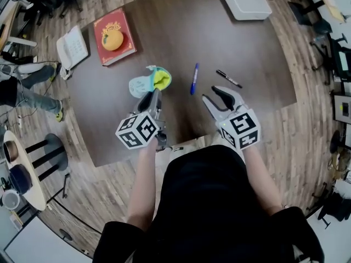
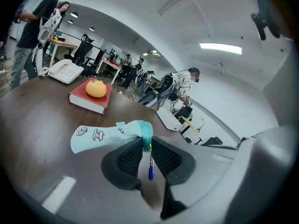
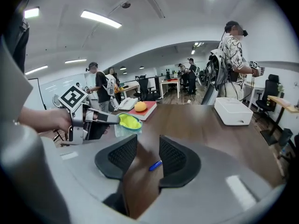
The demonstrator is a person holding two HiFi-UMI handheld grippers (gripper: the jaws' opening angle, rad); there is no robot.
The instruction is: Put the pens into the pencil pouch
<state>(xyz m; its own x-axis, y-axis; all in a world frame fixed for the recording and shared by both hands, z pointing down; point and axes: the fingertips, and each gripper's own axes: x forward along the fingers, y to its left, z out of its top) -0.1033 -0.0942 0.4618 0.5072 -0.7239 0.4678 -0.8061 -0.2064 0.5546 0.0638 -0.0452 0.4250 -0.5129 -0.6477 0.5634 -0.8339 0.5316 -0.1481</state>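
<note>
My left gripper (image 1: 152,92) is shut on the rim of the light-blue pencil pouch (image 1: 149,81), which hangs open above the table and shows its yellow lining. In the left gripper view the pouch (image 2: 105,135) droops to the left of the jaws, its edge pinched between the pads. A blue pen (image 1: 194,79) lies on the table just right of the pouch, and a black pen (image 1: 228,79) lies further right. My right gripper (image 1: 209,93) stands open and empty short of the blue pen (image 3: 155,165), which shows in the gap between its jaws.
A red book (image 1: 115,36) with an orange object on it and a white phone (image 1: 72,47) sit at the table's far left. A white box (image 1: 244,0) stands at the far right corner. Several people and office chairs surround the brown table (image 1: 258,53).
</note>
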